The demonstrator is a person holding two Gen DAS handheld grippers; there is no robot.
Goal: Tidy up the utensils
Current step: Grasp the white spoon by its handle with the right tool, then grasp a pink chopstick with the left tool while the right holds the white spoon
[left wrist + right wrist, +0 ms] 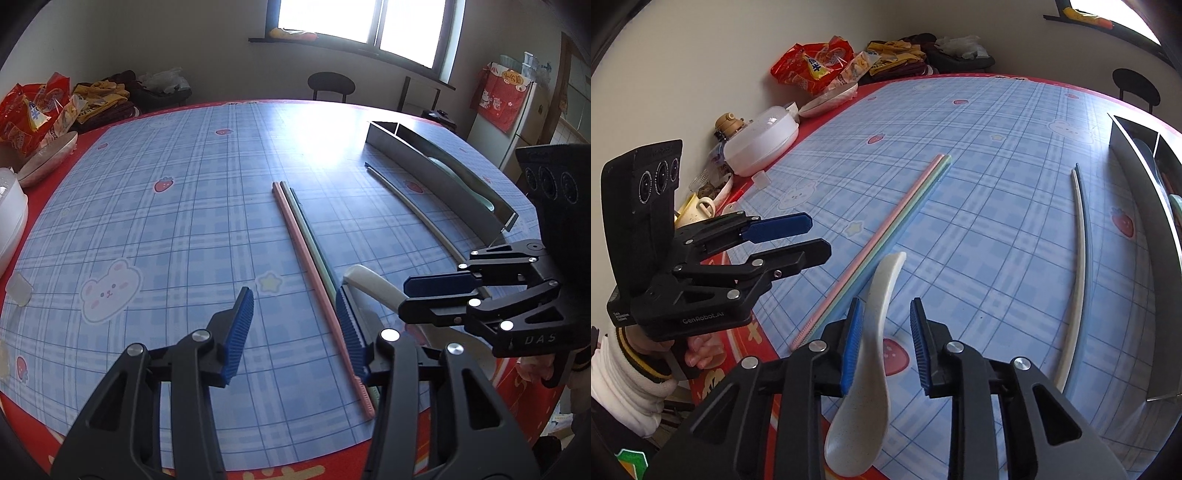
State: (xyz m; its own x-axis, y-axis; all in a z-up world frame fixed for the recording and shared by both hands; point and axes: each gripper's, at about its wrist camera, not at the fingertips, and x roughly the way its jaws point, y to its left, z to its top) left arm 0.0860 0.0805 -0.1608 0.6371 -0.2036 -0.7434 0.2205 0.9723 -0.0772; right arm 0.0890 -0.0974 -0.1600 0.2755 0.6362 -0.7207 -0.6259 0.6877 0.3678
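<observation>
From my left camera, my left gripper [295, 328] hangs low over the blue checked tablecloth [177, 221], its jaws apart with nothing pinched. Its right pad [351, 332] sits just beside the pink chopstick [314, 280], and I cannot tell whether they touch. That pink stick lies against a green chopstick [308, 236] and a darker one, the bundle running from 6 o'clock up toward 12 o'clock in this view.

My right gripper [886, 343] straddles the white spoon [871, 332], which lies on the cloth with its handle pointing toward 12 o'clock and its bowl down at 6 o'clock, near the table's red border. The left pad [851, 343] rests against the spoon's handle, while a clear gap shows at the right pad, so the spoon sits between the jaws without being clamped (the side view from my left camera is too cramped to add much).

At 2 o'clock from the spoon, a white chopstick [1078, 273] and a dark chopstick [1087, 221] lie side by side, just beside the metal tray [1145, 229] at 3 o'clock. A snack bag [812, 68] and a white lidded container [764, 140] sit at the table's edge near 10 o'clock.
</observation>
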